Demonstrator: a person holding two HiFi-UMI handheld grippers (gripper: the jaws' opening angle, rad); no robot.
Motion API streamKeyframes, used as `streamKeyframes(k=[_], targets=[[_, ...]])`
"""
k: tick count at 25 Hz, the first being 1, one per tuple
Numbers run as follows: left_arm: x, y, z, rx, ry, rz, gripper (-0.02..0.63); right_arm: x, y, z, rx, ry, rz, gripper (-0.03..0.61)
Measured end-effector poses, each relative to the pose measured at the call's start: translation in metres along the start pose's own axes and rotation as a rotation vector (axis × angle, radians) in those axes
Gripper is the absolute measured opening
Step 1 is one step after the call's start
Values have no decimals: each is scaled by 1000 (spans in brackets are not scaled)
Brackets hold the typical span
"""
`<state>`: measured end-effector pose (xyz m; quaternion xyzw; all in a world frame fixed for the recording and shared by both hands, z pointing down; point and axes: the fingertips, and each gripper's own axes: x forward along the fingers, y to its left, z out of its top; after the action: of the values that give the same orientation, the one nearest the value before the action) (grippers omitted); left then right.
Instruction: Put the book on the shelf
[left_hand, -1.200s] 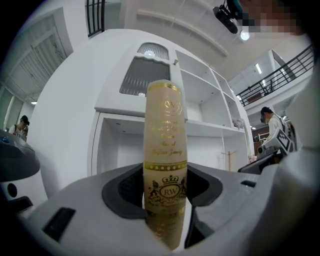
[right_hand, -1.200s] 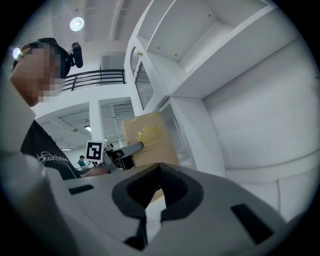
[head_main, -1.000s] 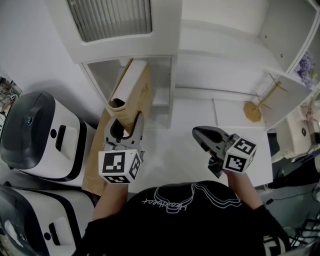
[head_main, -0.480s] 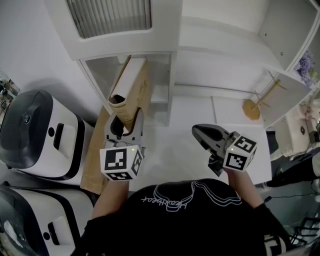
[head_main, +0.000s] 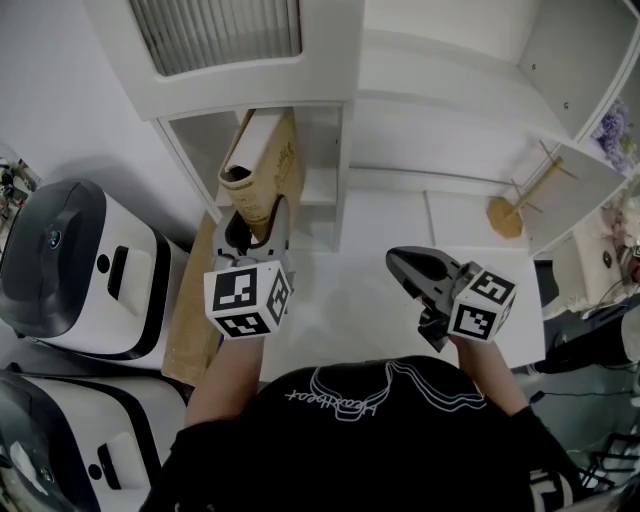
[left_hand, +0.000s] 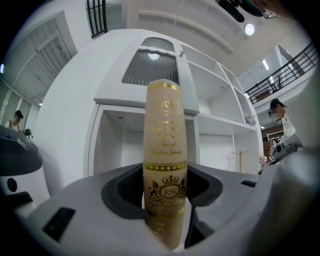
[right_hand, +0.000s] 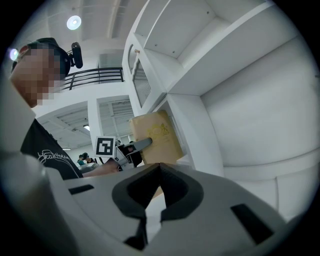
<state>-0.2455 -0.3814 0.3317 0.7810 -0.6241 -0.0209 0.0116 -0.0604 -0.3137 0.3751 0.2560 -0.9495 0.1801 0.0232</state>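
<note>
A tan book (head_main: 262, 170) with gold print stands upright, its spine (left_hand: 165, 150) facing my left gripper. My left gripper (head_main: 254, 232) is shut on the spine's lower part, and the book's far end sits inside the narrow compartment of the white shelf (head_main: 330, 150). In the right gripper view the book (right_hand: 156, 136) shows with the left gripper's finger on its cover. My right gripper (head_main: 408, 268) is shut and empty, apart to the right above the white table (head_main: 380, 240); its jaws meet at the tips.
Two white and grey machines (head_main: 75, 268) stand at the left. A wooden board (head_main: 195, 310) leans beside them under the left gripper. A small wooden stand (head_main: 515, 212) sits at the right in the wider shelf bay (head_main: 450, 130).
The left gripper has carried the book forward and slightly right, deeper into the narrow shelf compartment. The right gripper has stayed where it was.
</note>
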Motion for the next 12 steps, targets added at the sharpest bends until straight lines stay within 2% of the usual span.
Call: streamKeyframes(k=[12], targets=[[48,12,0,1,-4,81,206,2,-22,-11,44,5,-25,6]])
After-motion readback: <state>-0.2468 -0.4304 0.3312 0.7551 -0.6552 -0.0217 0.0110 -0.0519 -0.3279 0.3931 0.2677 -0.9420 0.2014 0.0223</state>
